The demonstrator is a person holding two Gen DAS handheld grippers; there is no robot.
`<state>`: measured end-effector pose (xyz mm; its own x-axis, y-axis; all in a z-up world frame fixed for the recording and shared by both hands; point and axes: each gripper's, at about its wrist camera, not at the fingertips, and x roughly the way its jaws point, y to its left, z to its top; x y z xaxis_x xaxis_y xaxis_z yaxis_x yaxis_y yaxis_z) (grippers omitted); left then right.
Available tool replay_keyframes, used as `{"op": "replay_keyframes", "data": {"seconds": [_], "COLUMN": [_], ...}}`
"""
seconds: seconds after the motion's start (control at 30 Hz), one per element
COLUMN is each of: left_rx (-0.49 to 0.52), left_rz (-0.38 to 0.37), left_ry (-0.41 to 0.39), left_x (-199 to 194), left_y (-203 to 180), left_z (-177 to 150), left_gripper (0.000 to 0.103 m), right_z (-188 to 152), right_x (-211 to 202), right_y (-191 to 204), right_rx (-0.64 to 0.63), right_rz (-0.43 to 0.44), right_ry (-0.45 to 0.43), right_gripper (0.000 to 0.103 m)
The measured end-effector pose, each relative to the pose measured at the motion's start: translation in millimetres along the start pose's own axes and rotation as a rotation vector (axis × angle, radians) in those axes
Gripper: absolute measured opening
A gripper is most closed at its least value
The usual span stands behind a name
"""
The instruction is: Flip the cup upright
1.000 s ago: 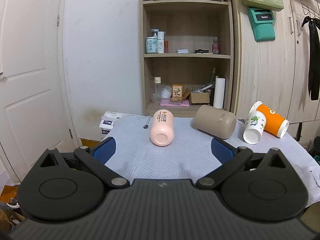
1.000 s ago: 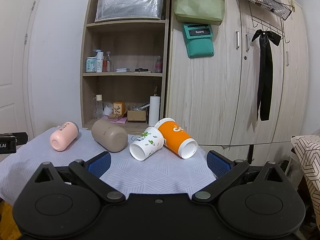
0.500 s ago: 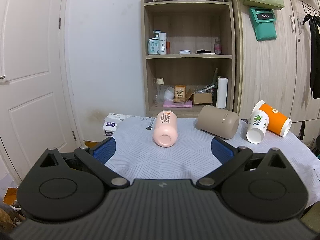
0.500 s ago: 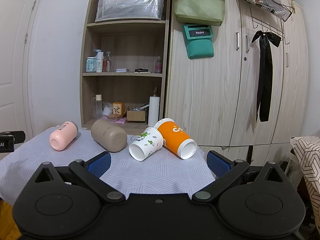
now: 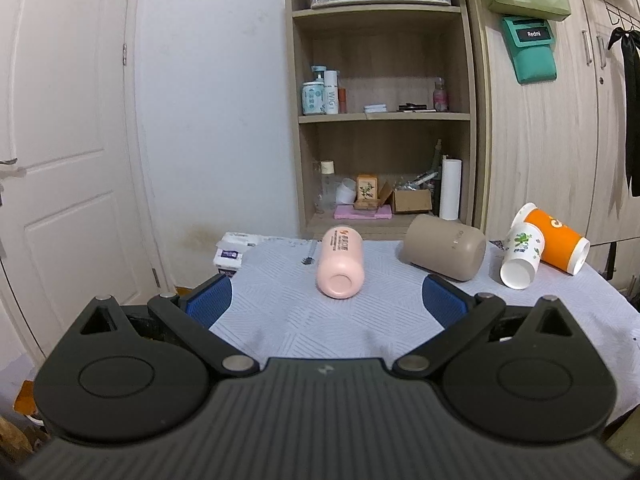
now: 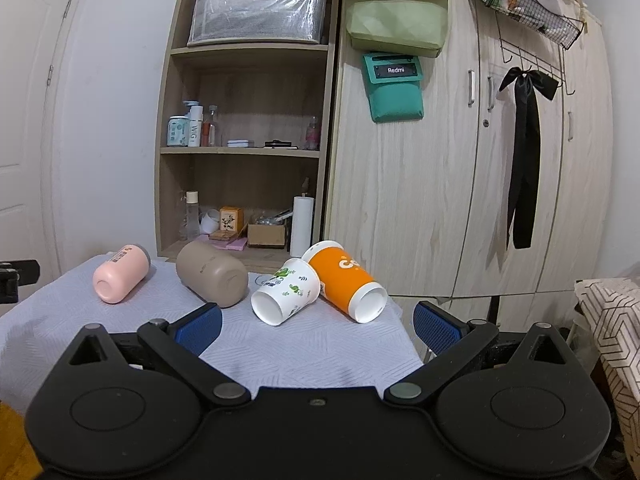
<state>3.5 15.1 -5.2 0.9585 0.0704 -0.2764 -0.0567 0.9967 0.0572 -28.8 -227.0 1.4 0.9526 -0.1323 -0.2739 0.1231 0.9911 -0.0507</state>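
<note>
With its jaws spread wide and nothing between them, the left gripper [image 5: 325, 300] hangs over the near edge of the table [image 5: 304, 320], which is covered by a pale grey-blue cloth with a chevron weave. Right gripper [image 6: 317, 325] likewise wide apart and holding nothing, at the table's near right part.

Four cups lie on their sides in a row, all apart from both grippers. Pink cup [image 5: 341, 267] lies straight ahead of the left gripper, between its fingers in view, base toward the camera, just beyond the fingertips. Right of it the taupe cup [image 5: 444, 253] lies tipped over, base toward the near right. Further right, white printed paper cup [image 6: 286, 291] lies with its open mouth facing near; it touches the orange paper cup [image 6: 346, 286], which lies just right of it, mouth facing near right. From the right wrist view both paper cups sit ahead of the right gripper, between its fingers, near but clear.

Far left table corner: small tissue packs [image 5: 231, 251]. Behind the table: wooden shelf unit [image 6: 244, 152] with bottles, boxes, paper roll; light wood wardrobe [image 6: 440, 184] to its right with a teal pouch [image 6: 394, 87] and a black ribbon [image 6: 524, 160] hanging. White door [image 5: 60, 160] on the left wall.
</note>
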Motion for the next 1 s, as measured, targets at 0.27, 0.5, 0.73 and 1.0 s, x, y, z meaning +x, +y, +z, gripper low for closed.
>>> {"op": "replay_keyframes", "data": {"seconds": [0.27,0.5,0.73,1.0], "left_rx": [0.010,0.035,0.031,-0.018], "left_rz": [0.000,0.005,0.000,-0.112], "left_ry": [-0.003,0.011,0.036,0.133], "left_x": [-5,-9,-4,30], "left_y": [3,0,-5,-13], "left_z": [2,2,5,28], "left_gripper": [0.103,0.103,0.103,0.103], "right_z": [2,2,1,24], "right_x": [-4,-4,0,21], "right_y": [0,-1,-1,-10], "right_rx": [-0.018,-0.017,-0.021,-0.035], "right_rz": [-0.014,-0.017,0.002,0.362], "right_ry": [-0.019,-0.016,-0.008,-0.075], "right_gripper": [0.103,0.103,0.103,0.103]}}
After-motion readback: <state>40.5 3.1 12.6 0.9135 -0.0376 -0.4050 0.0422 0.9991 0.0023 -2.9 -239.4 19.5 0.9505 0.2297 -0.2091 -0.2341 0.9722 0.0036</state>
